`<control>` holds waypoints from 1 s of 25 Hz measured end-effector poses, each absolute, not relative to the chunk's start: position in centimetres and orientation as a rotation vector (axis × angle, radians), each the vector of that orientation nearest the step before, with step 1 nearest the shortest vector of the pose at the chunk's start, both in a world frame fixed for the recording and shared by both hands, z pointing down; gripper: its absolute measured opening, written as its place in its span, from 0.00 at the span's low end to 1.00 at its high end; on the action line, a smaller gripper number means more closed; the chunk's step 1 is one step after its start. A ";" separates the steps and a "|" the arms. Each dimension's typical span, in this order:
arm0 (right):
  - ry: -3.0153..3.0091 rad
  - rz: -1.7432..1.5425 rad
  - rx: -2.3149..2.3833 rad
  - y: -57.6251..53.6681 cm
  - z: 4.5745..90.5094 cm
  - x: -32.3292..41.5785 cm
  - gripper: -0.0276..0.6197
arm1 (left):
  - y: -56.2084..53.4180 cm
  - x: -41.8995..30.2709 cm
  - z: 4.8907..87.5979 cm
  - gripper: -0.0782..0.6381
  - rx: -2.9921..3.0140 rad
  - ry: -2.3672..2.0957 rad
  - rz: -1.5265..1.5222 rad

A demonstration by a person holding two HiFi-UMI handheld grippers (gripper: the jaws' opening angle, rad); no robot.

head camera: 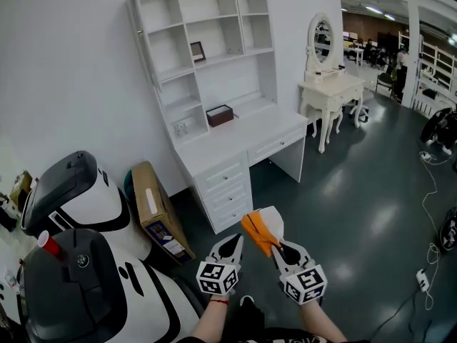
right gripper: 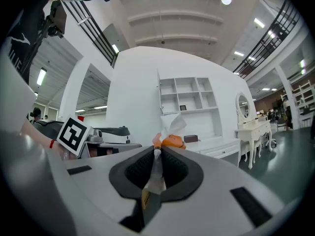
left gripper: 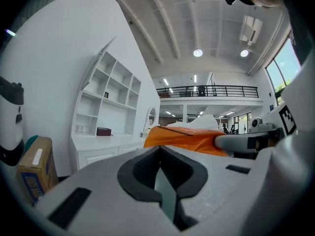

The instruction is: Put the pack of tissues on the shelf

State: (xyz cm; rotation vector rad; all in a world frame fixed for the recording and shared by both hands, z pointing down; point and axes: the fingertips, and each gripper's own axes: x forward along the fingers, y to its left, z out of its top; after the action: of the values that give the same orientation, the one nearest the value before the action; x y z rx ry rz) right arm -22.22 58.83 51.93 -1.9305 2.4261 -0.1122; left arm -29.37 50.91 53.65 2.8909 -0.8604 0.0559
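two grippers sit lowest in the head view, well short of the white shelf. the left gripper is clenched on nothing. the right gripper pinches the orange-and-white pack of tissues by a thin edge only. likely best: walk up to the shelf, keep the pinch firm, and pick a bare compartment.

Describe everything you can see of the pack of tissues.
The pack of tissues is a soft orange wrapper with white tissue poking from its top. It hangs in the air above the dark floor, short of the white shelf unit, held only by the right gripper, whose jaws are shut on a thin flap of wrapper. Nothing else visibly touches it.
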 end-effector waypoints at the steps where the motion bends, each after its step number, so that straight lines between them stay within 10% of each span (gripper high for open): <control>1: 2.421 -0.113 -1.930 58.2 51.9 -21.8 0.08 | 50.2 -28.8 53.7 0.12 2.895 -0.853 0.067; 25: 2.520 -0.086 -1.873 30.3 51.1 -13.7 0.08 | 22.8 -18.9 53.0 0.12 2.888 -0.885 0.027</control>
State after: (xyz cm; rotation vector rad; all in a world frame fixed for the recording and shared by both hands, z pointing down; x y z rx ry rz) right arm -13.65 30.34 51.07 -1.8728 2.5202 -0.0858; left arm -18.92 22.77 53.02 2.8878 -0.8854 0.0269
